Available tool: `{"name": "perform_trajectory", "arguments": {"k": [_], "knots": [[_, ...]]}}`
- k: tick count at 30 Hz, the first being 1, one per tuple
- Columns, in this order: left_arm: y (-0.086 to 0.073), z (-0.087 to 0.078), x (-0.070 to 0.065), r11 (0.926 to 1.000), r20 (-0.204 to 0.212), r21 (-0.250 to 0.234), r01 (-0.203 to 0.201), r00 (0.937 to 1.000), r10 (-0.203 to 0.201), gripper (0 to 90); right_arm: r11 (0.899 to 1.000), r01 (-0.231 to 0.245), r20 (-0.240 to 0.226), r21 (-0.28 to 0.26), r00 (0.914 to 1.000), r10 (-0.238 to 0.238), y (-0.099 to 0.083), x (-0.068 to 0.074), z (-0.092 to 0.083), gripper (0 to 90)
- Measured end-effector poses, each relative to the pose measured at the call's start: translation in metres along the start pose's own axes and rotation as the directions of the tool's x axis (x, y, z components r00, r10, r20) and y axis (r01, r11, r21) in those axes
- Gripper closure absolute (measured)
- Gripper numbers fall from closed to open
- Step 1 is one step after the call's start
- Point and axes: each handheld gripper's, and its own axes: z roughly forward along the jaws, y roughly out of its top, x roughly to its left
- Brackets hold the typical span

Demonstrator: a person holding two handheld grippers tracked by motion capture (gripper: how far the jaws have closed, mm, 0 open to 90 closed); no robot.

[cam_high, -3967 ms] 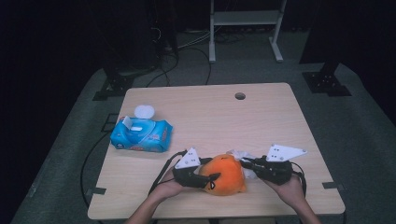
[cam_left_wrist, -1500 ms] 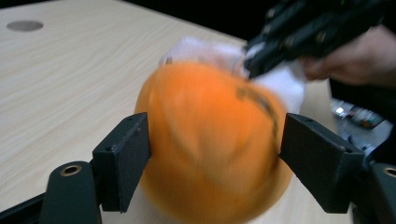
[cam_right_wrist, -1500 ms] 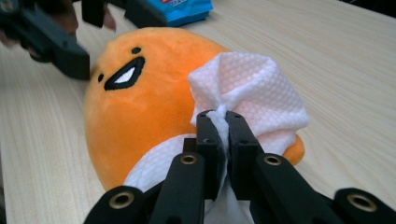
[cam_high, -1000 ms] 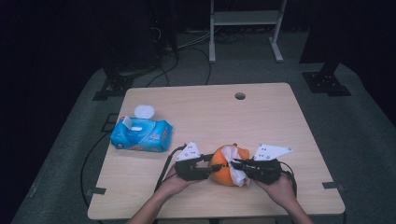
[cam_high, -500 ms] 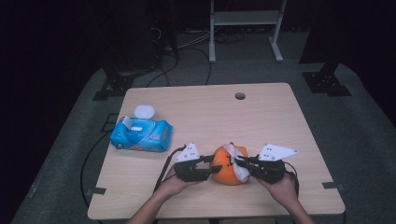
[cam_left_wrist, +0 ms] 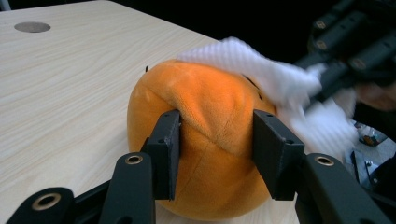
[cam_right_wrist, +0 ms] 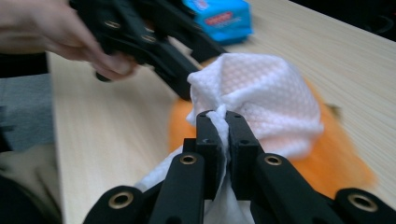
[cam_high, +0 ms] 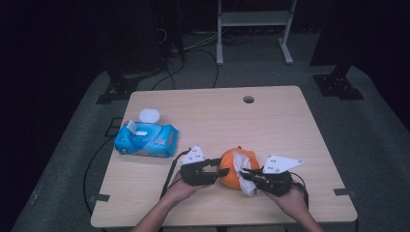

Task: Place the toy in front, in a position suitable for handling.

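Observation:
An orange plush toy (cam_high: 229,170) sits near the table's front edge. My left gripper (cam_high: 218,172) is shut on its left side; in the left gripper view the pads (cam_left_wrist: 164,144) press into the plush toy (cam_left_wrist: 205,102). My right gripper (cam_high: 245,175) is shut on a white wipe (cam_high: 240,164) that drapes over the toy's top and right side. In the right gripper view the jaws (cam_right_wrist: 219,126) pinch a bunched fold of the wipe (cam_right_wrist: 261,93), with the orange toy (cam_right_wrist: 345,163) beneath it.
A blue pack of wet wipes (cam_high: 146,138) lies at the table's left, its flap lifted, with a round white lid (cam_high: 149,115) just behind it. A cable hole (cam_high: 248,99) is at the far edge. A white rack (cam_high: 254,19) stands beyond the table.
Since the earliest frame my right gripper has come in against the toy and drawn the wipe over its top. The left gripper keeps its hold, with the toy a little farther from the front edge.

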Motion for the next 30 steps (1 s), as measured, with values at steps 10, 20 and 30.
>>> {"name": "perform_trajectory", "arguments": {"k": [10,20,30], "knots": [[-0.004,-0.002,0.005,0.9996,0.01,0.022,-0.015,0.9998,0.015,52.5,0.999,-0.04,0.063,-0.003,0.9972,0.04,0.002,-0.013,-0.004,84.7],[-0.005,0.006,-0.005,0.998,-0.004,0.04,-0.05,0.9987,0.05,37.1,0.992,-0.104,0.027,0.075,0.9944,0.102,-0.004,-0.027,0.001,84.6],[-0.002,0.01,-0.021,0.9835,0.023,0.055,-0.172,0.985,0.171,48.6,1.0,-0.004,-0.022,0.011,0.9998,0.004,0.014,-0.008,0.002,84.6]]}}
